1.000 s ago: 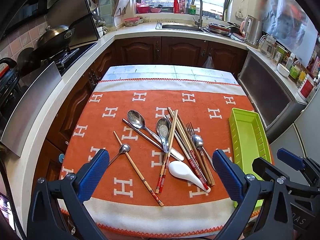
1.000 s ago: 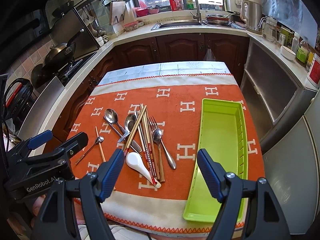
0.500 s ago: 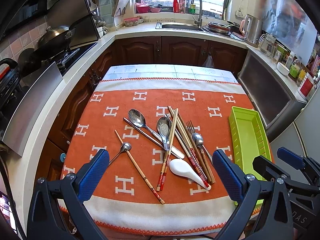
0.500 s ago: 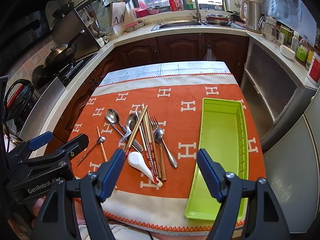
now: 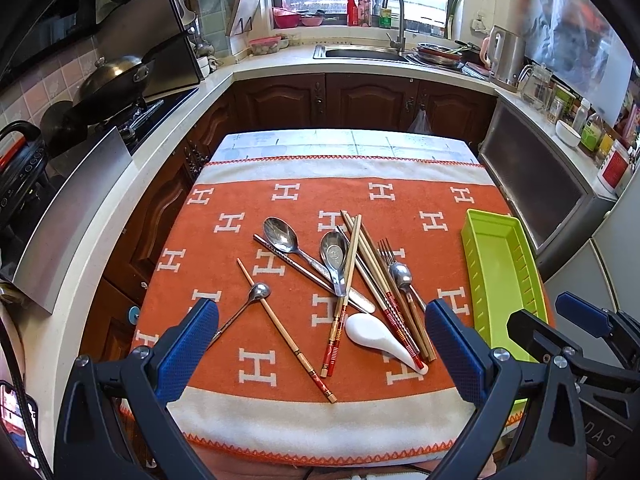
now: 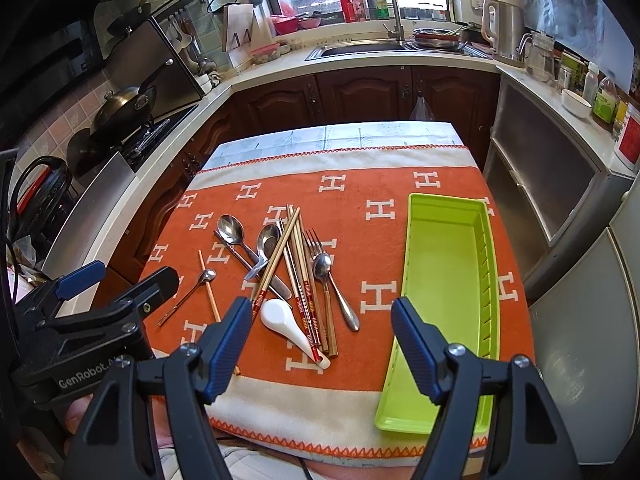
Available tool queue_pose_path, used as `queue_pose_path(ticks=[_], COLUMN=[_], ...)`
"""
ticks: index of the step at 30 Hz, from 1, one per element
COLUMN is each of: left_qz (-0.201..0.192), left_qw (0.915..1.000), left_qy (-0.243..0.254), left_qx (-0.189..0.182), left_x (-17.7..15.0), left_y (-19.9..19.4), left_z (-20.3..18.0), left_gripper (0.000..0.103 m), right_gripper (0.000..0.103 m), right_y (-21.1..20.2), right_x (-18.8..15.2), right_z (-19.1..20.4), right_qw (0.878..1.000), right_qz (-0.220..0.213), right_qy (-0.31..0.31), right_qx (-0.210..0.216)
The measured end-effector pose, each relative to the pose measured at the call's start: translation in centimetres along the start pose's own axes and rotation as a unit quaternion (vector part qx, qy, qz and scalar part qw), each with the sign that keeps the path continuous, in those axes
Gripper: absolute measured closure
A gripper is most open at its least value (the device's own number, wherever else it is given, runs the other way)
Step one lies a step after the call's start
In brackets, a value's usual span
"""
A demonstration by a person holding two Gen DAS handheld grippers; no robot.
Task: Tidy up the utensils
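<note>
Left of the green tray [image 6: 444, 280], on the orange cloth [image 5: 320, 200], lies the whole utensil heap: steel spoons [image 5: 280, 232], a fork [image 6: 316, 240], a white ceramic spoon [image 5: 376, 334], and chopsticks [image 5: 348, 268] crossing over and under them. One small spoon [image 5: 258, 292] and a single chopstick [image 5: 280, 324] lie apart, further left of the tray. Tray appears to hold nothing yet.

Left gripper [image 5: 320, 352] hangs above the cloth's near edge, fingers wide apart, holding nothing. Right gripper [image 6: 320, 344] likewise, spread and unloaded, tray just beside its right finger.

Risks, as judged:
- Overlaps: lifting one piece likely drags or flicks its neighbours.
- Thin, flat handles on soft cloth: pads may pinch fabric instead.
- Ceramic spoon is smooth and could slip.
- Tray overhangs the near table edge; a bump may tip it.
</note>
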State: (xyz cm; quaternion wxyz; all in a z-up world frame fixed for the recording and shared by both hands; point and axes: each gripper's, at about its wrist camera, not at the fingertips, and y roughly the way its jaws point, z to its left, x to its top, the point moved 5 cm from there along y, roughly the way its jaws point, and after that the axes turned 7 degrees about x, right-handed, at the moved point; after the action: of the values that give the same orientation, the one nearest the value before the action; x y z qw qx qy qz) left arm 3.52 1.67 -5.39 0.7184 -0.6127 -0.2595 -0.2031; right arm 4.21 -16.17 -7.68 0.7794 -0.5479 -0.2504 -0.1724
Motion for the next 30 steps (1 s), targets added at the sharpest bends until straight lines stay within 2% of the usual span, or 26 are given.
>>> queue_pose_path(ticks=[7, 11, 17, 21, 30], left_qz=[-0.016, -0.031, -0.022, -0.028, -0.016], left_qw=[0.9997, 0.9994, 0.9990, 0.9988, 0.9994], left_qy=[-0.006, -0.011, -0.036, -0.041, -0.031], left_qx=[-0.018, -0.005, -0.013, -0.004, -0.007], left_x=[0.7, 1.8, 2.8, 2.9, 0.9], left_y=[-0.6, -0.7, -0.2, 0.6, 4.8], left_z=[0.7, 2.5, 6.2, 8.6, 12.6], left_gripper=[0.001, 0.001, 0.001, 0.001, 0.001], right_gripper=[0.031, 0.031, 0.031, 0.031, 0.033], right_y=[0.0, -0.2, -0.4, 0.0, 4.3], right_x=[-0.1, -0.1, 1.2, 2.8, 4.6], right_z=[1.0, 0.9, 1.6, 2.4, 2.8], right_qw=[1.000, 1.000, 1.000, 0.999, 0.999], right_qz=[-0.003, -0.003, -0.023, -0.035, -0.001], right_qy=[-0.002, 0.000, -0.012, -0.024, -0.018], right_qx=[0.002, 0.003, -0.002, 0.003, 0.049])
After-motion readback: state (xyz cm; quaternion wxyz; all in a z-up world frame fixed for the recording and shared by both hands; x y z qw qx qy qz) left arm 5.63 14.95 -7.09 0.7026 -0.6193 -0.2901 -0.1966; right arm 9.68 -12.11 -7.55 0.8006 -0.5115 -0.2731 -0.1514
